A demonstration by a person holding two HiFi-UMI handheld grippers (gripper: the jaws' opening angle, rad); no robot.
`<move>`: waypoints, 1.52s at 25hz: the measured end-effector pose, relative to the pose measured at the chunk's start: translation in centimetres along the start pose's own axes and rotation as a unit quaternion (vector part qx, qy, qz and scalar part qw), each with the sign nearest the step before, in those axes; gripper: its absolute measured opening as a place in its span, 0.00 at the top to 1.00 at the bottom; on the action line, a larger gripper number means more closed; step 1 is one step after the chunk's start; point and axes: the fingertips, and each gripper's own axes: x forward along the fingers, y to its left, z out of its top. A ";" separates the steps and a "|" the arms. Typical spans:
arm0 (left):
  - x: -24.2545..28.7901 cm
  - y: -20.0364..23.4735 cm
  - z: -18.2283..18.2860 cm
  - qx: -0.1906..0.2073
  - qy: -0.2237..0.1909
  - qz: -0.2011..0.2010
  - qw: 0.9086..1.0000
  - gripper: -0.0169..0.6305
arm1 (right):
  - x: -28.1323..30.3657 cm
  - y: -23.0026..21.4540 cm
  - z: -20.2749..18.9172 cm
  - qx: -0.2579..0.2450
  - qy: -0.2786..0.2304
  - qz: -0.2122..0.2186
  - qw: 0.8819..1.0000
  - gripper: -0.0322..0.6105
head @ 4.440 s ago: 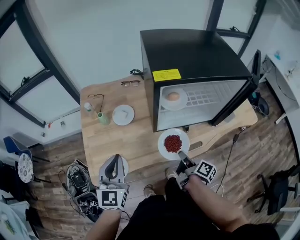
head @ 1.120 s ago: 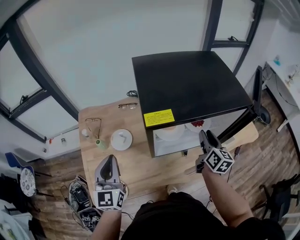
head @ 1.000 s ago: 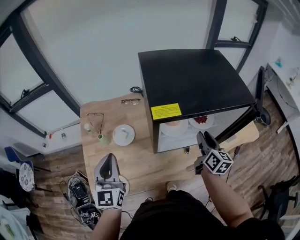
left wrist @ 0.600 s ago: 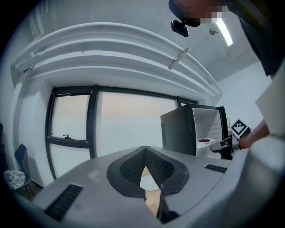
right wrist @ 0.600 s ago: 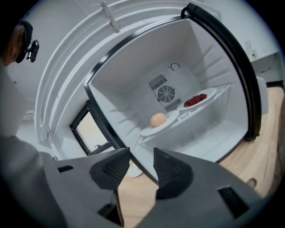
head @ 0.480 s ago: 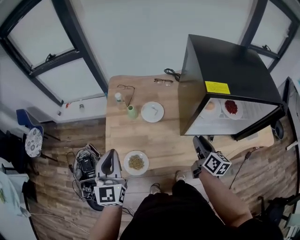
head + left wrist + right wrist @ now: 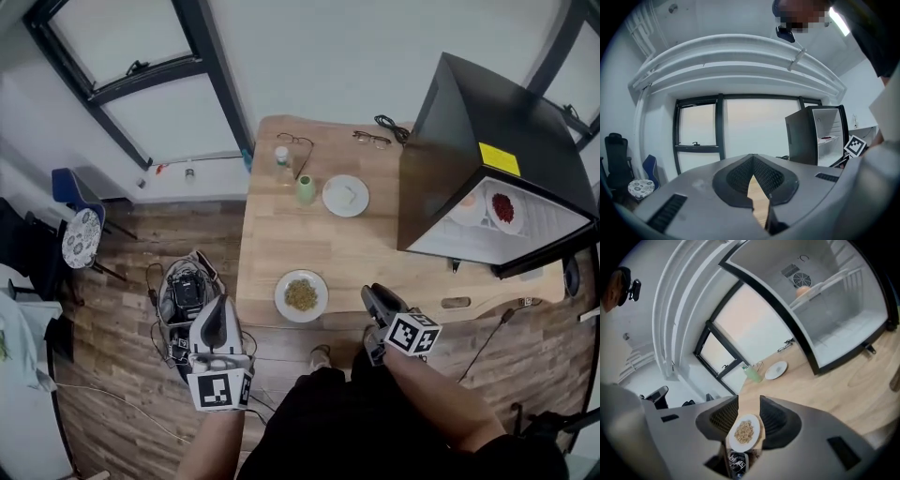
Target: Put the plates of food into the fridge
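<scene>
Tabletop (image 7: 281,234) — grain plate (image 7: 301,295) apparently just beyond closing, empty right gripper (image 7: 370,292)

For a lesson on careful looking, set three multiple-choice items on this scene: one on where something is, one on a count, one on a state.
1. The plate of red food stands:
A on the window sill
B inside the fridge
C on the floor

2. Plates on the table:
A one
B two
C four

3. The fridge is:
A open
B shut
C tipped on its side

Answers:
1 B, it sits on the white shelf inside, beside the second plate.
2 B, only the grain plate near the front edge and the plate with a white piece farther back are on the table.
3 A, its white inside and the shelf are in plain view.
</scene>
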 end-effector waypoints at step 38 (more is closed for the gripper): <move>-12.6 5.3 -4.1 0.021 0.081 0.083 0.993 0.97 | 10.1 0.7 -20.4 0.349 0.121 0.021 0.929 0.73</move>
